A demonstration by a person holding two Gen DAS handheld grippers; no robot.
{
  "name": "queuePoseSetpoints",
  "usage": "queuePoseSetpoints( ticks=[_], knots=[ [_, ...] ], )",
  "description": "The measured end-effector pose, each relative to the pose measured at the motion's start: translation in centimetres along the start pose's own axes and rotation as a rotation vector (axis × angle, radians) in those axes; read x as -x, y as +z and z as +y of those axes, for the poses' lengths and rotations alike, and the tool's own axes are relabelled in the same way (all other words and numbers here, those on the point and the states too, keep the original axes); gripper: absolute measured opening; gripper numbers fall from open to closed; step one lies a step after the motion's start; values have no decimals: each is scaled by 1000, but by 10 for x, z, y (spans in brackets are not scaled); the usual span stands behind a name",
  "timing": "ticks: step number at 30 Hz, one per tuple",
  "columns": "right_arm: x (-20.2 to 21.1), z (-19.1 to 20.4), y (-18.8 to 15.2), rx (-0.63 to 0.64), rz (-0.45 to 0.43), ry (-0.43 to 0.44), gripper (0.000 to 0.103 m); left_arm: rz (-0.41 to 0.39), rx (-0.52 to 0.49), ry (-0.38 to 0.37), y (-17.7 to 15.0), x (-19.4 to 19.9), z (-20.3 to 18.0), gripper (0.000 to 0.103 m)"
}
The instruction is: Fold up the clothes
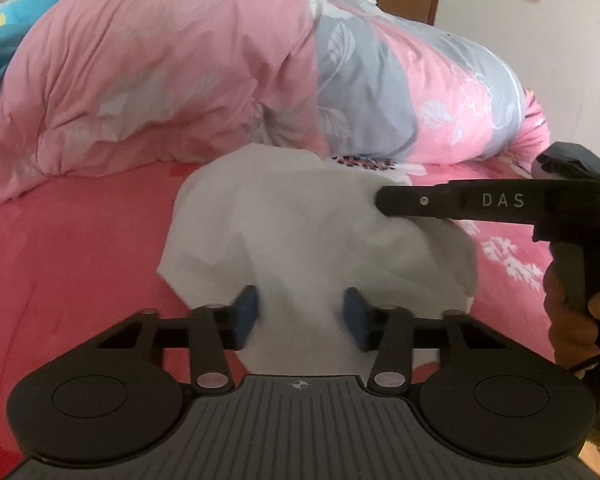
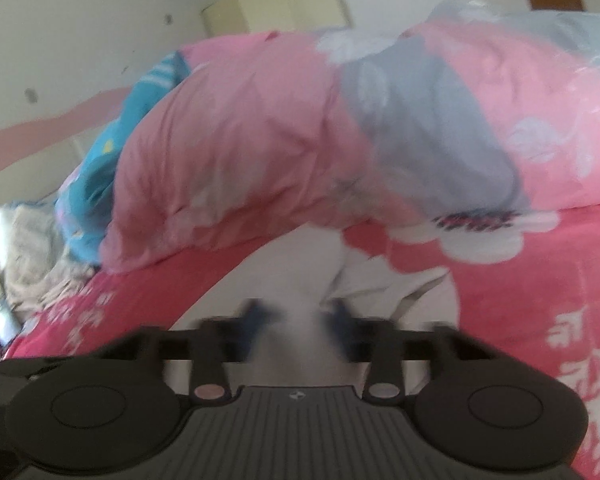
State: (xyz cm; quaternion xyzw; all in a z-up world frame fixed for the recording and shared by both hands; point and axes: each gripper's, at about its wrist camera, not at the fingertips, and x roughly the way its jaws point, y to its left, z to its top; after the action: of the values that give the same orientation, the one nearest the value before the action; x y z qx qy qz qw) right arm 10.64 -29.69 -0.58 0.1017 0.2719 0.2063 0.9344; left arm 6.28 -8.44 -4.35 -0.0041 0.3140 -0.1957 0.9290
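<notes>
Left wrist only: hand (image 1: 576,312) holding right gripper (image 1: 380,200) on white garment (image 1: 300,216)

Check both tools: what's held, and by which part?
Both grip the white garment. The left tool pinches a bunched fold at its near edge. The right tool pinches a bunch farther back on the right; its own view is blurred.

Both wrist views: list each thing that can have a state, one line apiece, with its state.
White garment: crumpled, unfolded, bunched up off the pink floral bedsheet.
Left gripper: part-closed, cloth between its blue pads; grip unclear.
Right gripper: nearly shut, white cloth between its pads.
Pink and grey quilt: heaped along the far side of the bed.
</notes>
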Motion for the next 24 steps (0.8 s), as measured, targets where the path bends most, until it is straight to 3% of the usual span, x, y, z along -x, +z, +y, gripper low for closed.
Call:
queuePoseSetpoints(
  ticks=[1, 7, 13, 15, 17, 20, 24],
  knots=[
    [3, 3, -1, 5, 1, 10, 3, 2, -2, -4, -2, 3, 1, 32],
    [31, 29, -11, 36, -12, 90, 1, -40, 67, -65, -16, 37, 21, 31],
    [51, 56, -30, 19, 37, 227, 1, -84, 192, -86, -15, 70, 51, 42],
    [53, 68, -41, 30, 66, 253, 1, -92, 205, -90, -11, 73, 55, 51],
    [54, 78, -53, 19, 97, 279, 1, -106, 207, -102, -6, 72, 53, 68],
    [55, 92, -67, 7, 134, 313, 1, -122, 174, -122, 0, 66, 44, 85],
    [59, 105, -80, 20, 171, 355, 1, -107, 93, -71, 4, 47, 28, 91]
  ],
)
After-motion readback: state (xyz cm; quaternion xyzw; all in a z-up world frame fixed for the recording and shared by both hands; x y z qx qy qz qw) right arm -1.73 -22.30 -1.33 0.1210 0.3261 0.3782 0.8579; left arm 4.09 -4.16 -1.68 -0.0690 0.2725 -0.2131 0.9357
